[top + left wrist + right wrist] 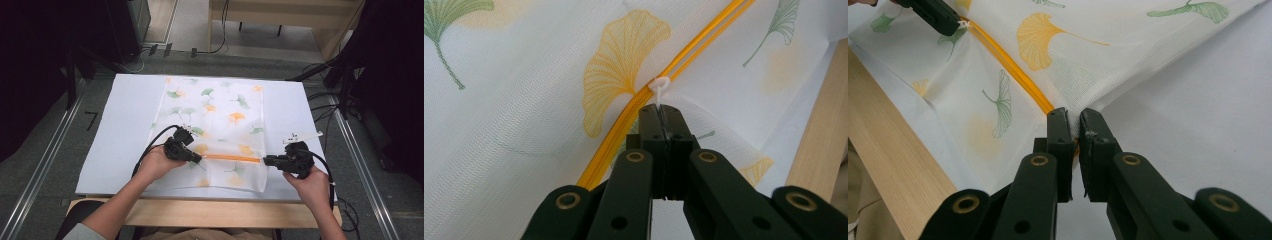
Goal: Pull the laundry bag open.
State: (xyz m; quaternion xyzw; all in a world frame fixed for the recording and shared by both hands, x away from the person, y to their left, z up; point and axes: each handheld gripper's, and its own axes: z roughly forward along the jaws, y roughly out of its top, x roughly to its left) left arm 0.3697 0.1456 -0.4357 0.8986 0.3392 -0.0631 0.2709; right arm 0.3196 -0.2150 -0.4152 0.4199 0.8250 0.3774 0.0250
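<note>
Left claw (659,116) pinches zipper pull (658,86); right claw (1074,125) grips mesh bag (1128,60) edge.

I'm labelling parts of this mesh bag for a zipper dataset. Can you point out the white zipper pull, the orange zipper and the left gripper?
white zipper pull (659,85), left gripper view, its loop.
orange zipper (231,158), high view, mid-length of the track.
left gripper (663,111), left gripper view, between its fingertips.

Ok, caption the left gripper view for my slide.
Left gripper shut on the white zipper pull of an orange zipper on a leaf-print mesh bag.
</note>
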